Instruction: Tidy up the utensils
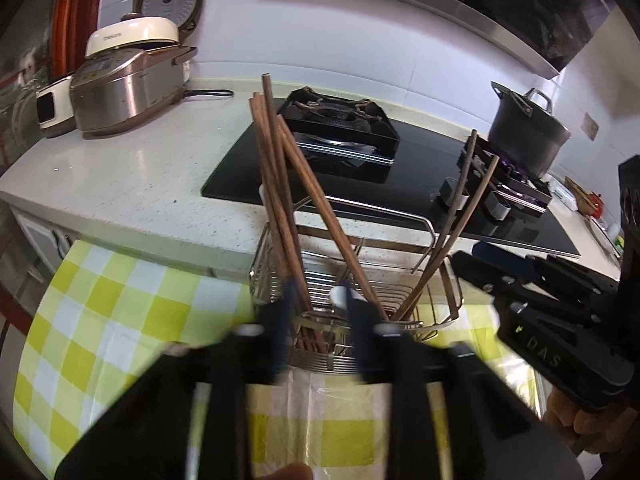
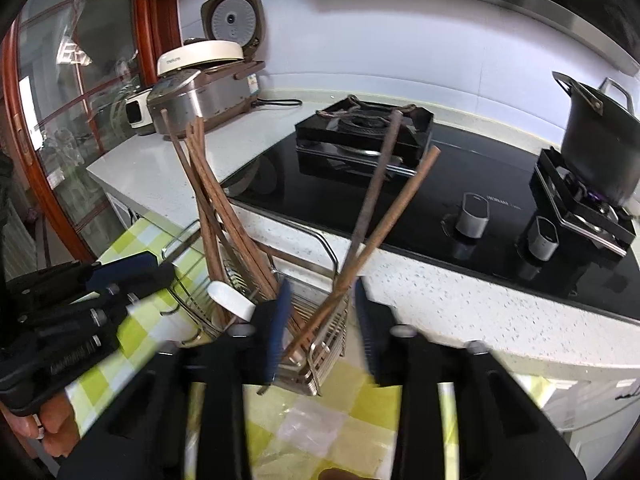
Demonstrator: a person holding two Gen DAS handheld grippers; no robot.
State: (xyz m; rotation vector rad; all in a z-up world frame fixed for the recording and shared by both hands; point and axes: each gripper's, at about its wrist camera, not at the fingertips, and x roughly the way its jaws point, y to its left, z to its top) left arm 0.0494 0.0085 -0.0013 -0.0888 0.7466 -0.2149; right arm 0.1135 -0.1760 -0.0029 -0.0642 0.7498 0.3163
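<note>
Left wrist view: hovering with the left gripper [image 1: 318,300] at the near rim of a stainless wire utensil caddy [image 1: 448,316], blurred jaws standing narrow, clamping nothing as far as can be told. Standing, that caddy, at the far edge of a yellow-and-white checked tablecloth [image 1: 100,320], against the white speckled counter [image 1: 140,184]. Carrying a leaning bundle of brown wooden chopsticks [image 1: 280,184] at its left end, a darker pair [image 1: 460,216] at its right end and a white spoon handle [image 2: 232,300] beside the bundle. Hanging at the right end with the right gripper [image 2: 322,292], likewise narrow, the pair's lower shafts passing between its fingers, contact impossible to tell. Showing "DAS" on its black body. Staying unreadable: small lettering on the cream rice cooker lid [image 1: 132,36].
</note>
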